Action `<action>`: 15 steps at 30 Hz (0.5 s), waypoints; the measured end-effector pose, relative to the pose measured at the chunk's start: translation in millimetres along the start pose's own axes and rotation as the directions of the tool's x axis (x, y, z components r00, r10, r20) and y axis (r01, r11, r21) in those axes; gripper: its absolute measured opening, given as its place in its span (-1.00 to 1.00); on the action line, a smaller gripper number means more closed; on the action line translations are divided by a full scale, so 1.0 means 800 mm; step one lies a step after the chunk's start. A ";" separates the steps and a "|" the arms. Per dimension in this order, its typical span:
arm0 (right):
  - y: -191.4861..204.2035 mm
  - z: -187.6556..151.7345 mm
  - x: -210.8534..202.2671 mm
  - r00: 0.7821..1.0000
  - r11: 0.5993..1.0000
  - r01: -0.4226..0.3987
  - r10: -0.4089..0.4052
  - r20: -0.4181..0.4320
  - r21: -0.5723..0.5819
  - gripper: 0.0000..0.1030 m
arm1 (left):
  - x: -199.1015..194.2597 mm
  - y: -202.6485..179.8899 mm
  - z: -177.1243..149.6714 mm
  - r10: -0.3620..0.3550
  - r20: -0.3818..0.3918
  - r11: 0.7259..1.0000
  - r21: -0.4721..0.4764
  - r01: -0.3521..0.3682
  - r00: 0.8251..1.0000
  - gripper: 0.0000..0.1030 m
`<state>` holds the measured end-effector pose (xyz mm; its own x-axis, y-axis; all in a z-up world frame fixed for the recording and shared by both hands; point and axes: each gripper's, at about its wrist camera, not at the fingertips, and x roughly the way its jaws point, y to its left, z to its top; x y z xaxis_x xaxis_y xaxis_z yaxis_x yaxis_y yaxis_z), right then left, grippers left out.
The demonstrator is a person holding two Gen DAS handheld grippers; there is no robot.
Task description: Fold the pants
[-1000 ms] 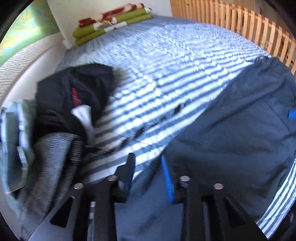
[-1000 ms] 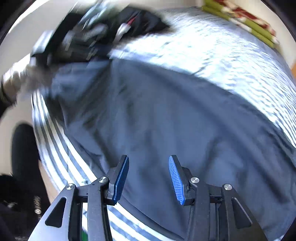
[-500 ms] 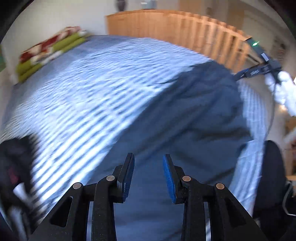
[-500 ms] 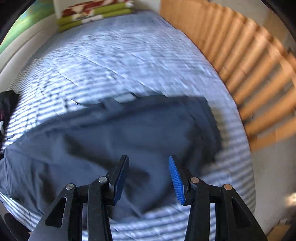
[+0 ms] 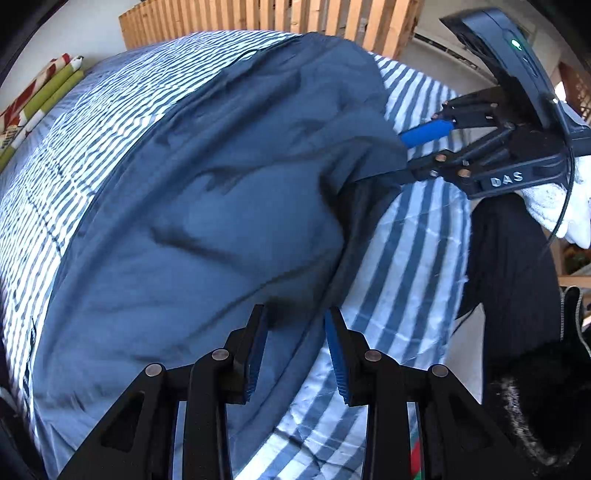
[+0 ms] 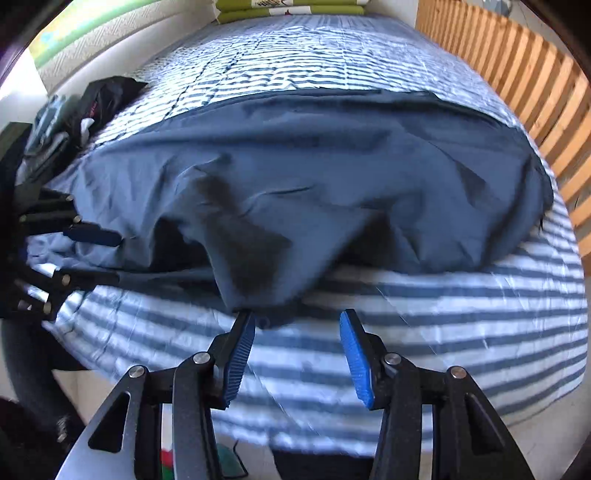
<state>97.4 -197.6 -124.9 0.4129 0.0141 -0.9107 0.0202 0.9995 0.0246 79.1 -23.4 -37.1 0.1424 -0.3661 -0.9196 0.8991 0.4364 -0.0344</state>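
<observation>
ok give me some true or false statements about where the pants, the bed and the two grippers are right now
1. The dark blue pants lie spread across a blue-and-white striped bedspread. True.
2. The right gripper is clamped shut on folded green blankets. False: its jaws stand apart at the near edge of the pants, and the green blankets lie at the far end of the bed.
3. A wooden slatted rail runs along one side of the bed. True.
4. The left gripper hangs over bare floor. False: it is over the edge of the pants on the bedspread.
5. The pants are neatly folded into a small square. False: they are spread out and wrinkled.
</observation>
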 end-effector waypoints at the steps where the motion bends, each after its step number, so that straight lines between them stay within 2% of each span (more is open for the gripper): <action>1: 0.001 0.004 0.006 1.000 1.000 0.011 -0.011 -0.006 0.003 -0.16 | 0.001 0.003 0.000 0.035 0.000 0.999 -0.003 -0.035 0.999 -0.33; 2: -0.001 0.009 0.009 0.999 0.999 0.035 -0.035 -0.015 0.009 -0.34 | -0.002 0.008 0.000 0.037 0.003 0.999 -0.023 -0.037 0.999 -0.33; 3: -0.004 0.013 0.009 0.999 0.999 0.037 -0.037 -0.018 0.017 -0.68 | -0.005 0.013 -0.002 0.030 0.014 0.999 -0.043 -0.029 0.999 -0.33; 5: -0.015 0.023 0.004 0.999 0.997 -0.028 0.030 -0.030 0.068 -0.91 | -0.017 0.018 -0.003 0.019 0.046 0.997 -0.079 -0.015 0.999 -0.33; 9: -0.026 0.043 -0.024 0.999 0.993 -0.046 0.044 0.022 0.105 -0.91 | -0.037 0.008 -0.008 -0.039 0.101 0.995 -0.088 0.048 0.994 -0.33; 11: -0.026 0.045 -0.030 0.997 0.989 -0.078 0.077 0.017 0.122 -0.91 | -0.039 0.001 -0.014 -0.077 0.115 0.992 -0.091 0.088 0.990 -0.32; 13: -0.023 0.049 -0.034 0.995 0.986 -0.100 0.100 0.006 0.135 -0.91 | -0.037 -0.002 -0.008 -0.066 0.115 0.993 -0.086 0.076 0.991 -0.32; 15: -0.016 0.055 -0.036 0.995 0.986 -0.102 0.103 0.004 0.128 -0.91 | -0.040 0.010 -0.010 -0.056 0.129 0.990 -0.119 0.071 0.990 -0.33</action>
<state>125.1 -212.3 -80.7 0.4164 0.1164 -0.9017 0.0946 0.9808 0.1703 78.7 -1.7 -10.6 0.1445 -0.4932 -0.8578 0.8514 0.5037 -0.1462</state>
